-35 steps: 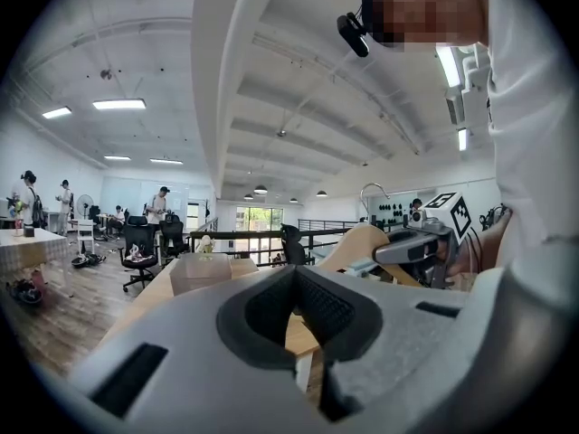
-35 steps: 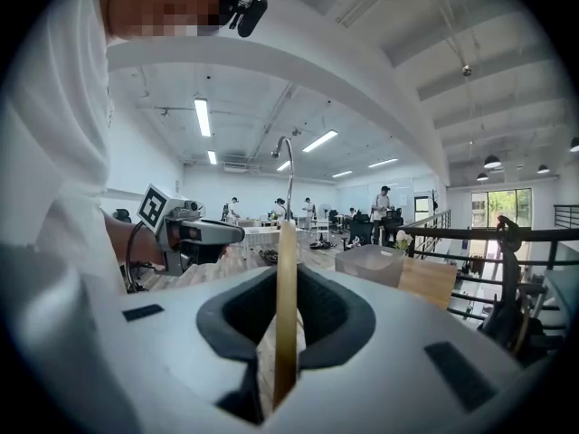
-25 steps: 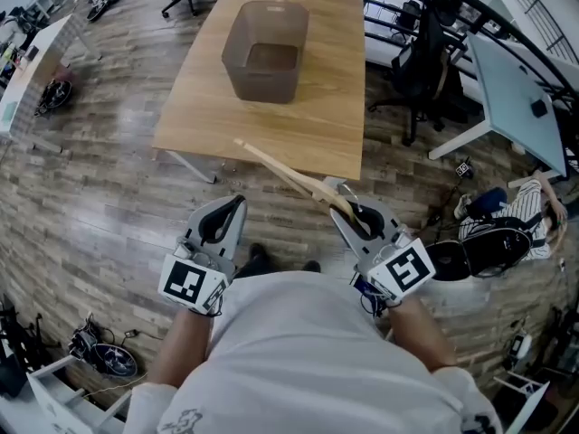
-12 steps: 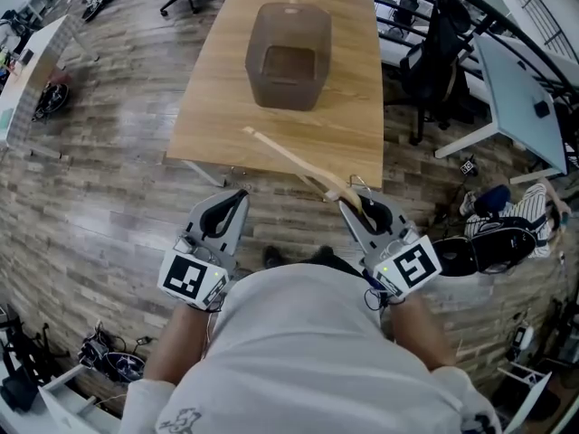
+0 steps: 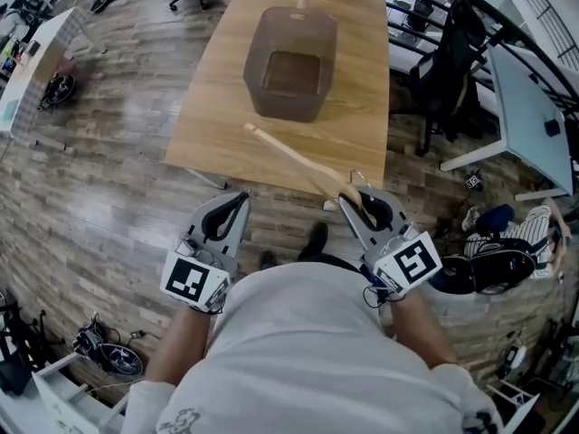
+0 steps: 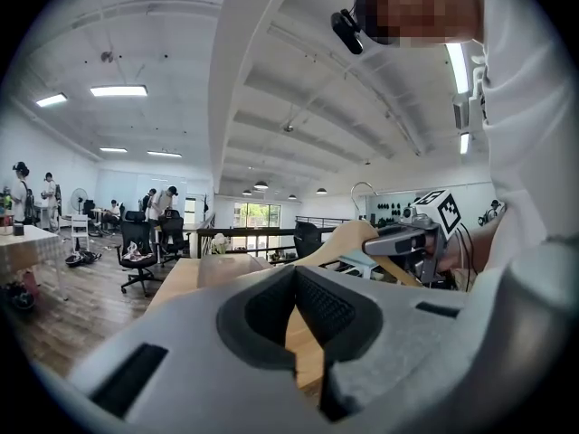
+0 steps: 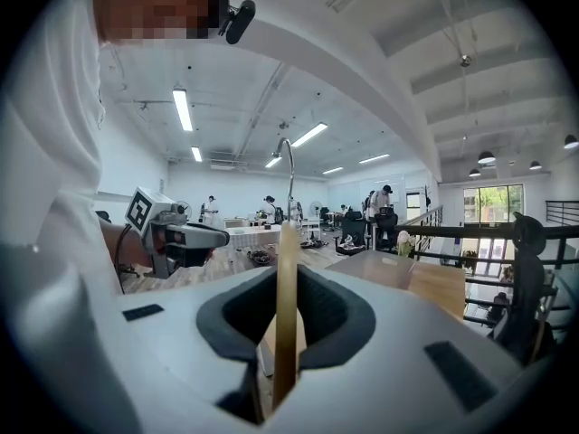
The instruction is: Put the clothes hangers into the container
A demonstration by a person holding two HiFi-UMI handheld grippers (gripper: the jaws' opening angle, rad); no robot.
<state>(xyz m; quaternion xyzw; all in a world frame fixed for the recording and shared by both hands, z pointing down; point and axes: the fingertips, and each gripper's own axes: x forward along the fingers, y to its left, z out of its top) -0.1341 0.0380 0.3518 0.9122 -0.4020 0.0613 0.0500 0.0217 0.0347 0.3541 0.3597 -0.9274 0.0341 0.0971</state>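
I see both grippers pointing roughly level toward the table point(image 5: 217, 116); right gripper point(image 5: 353, 202) pinches the wooden hanger point(image 5: 288, 156), left gripper point(image 5: 237, 200) jaws pressed together, empty

Hanger point(image 5: 289, 156) near end hidden inside right gripper point(image 5: 351, 202); distant people point(image 6: 161, 204) too small.

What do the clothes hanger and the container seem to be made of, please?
Clothes hanger: apparently light wood, pale tan and matte; its hook looks like thin metal wire. Container: probably smoky brownish plastic, with smooth, semi-see-through walls.
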